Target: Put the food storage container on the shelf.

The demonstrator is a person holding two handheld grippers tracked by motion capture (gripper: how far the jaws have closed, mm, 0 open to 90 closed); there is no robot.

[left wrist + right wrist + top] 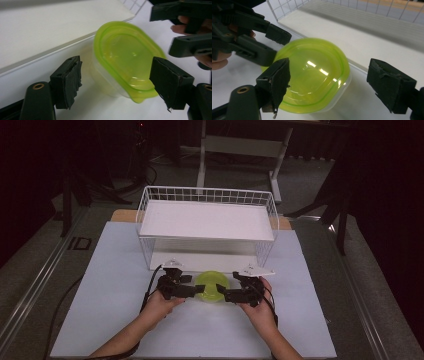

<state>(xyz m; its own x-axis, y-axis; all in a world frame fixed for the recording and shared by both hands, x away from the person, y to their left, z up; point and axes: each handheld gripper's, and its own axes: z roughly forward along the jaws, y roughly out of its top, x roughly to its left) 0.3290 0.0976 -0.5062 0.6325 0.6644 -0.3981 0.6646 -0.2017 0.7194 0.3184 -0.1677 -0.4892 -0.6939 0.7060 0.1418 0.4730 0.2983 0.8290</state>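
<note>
High view looks down from above; both gripper views close, opposite sides, share green-lidded container [125,60]

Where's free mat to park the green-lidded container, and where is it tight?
Free: the white mat left of the wire rack and right of it, plus the strip nearest the person. Tight: in front of the rack, where both hand-held grippers, left and right, flank the container.

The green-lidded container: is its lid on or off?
On. The green lid sits flush over the clear container, which stands upright on the table before the rack.
</note>
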